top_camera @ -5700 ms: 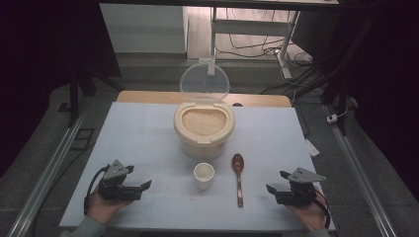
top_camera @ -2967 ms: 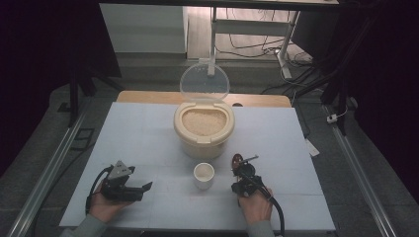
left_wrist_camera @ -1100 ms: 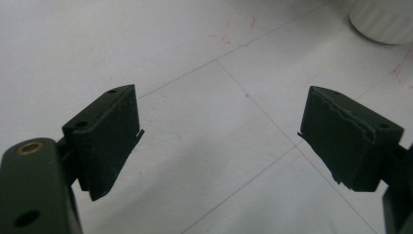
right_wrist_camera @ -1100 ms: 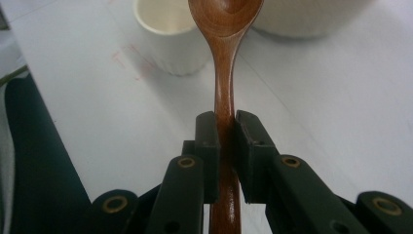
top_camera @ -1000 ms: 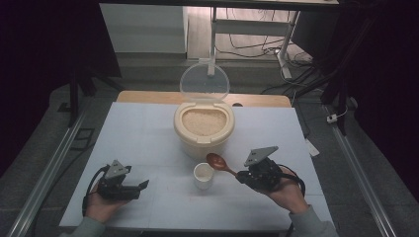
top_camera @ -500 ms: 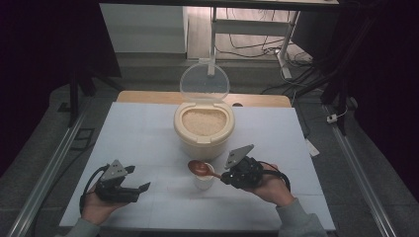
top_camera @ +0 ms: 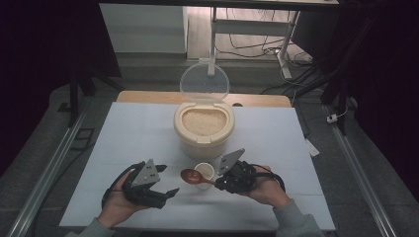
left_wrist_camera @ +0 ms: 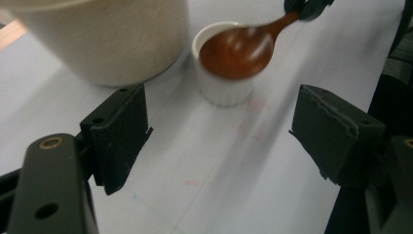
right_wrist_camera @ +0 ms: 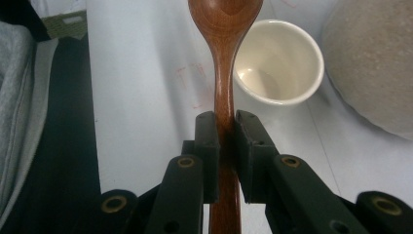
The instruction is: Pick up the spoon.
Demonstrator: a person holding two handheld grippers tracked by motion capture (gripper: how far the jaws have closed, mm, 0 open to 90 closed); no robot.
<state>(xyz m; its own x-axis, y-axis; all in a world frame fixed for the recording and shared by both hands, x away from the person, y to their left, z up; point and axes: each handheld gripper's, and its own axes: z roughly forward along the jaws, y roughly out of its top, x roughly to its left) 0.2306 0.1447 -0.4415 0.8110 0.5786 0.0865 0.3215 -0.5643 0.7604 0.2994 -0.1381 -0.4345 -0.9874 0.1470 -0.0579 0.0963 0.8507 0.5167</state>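
**A:** so where's the wooden spoon [right_wrist_camera: 225,58] at? is it actually gripped?

**B:** yep; the right gripper [top_camera: 236,177] has its jaws clamped tight on the handle, you can see it dead centre in the right gripper view; the bowl end pokes out to the left in the high view, hanging just beside the little white cup [top_camera: 204,173], near-left of its rim; looks empty to me

**A:** and the cup?

**B:** upright on the worktop [top_camera: 123,143], empty inside, sitting just in front of the big beige rice container [top_camera: 203,128]; close to it, can't tell if they touch; the container is full of rice, and its clear lid [top_camera: 204,84] stands up at the far side

**A:** what's the left gripper [top_camera: 148,185] doing?

**B:** resting in the person's left hand [top_camera: 116,205] at the near left of the worktop; jaws spread wide, nothing between them; its own view looks across at the cup with the spoon bowl blurred in front of it

**A:** right hand [top_camera: 267,185]?

**B:** wrapped round its gripper, just right of the cup
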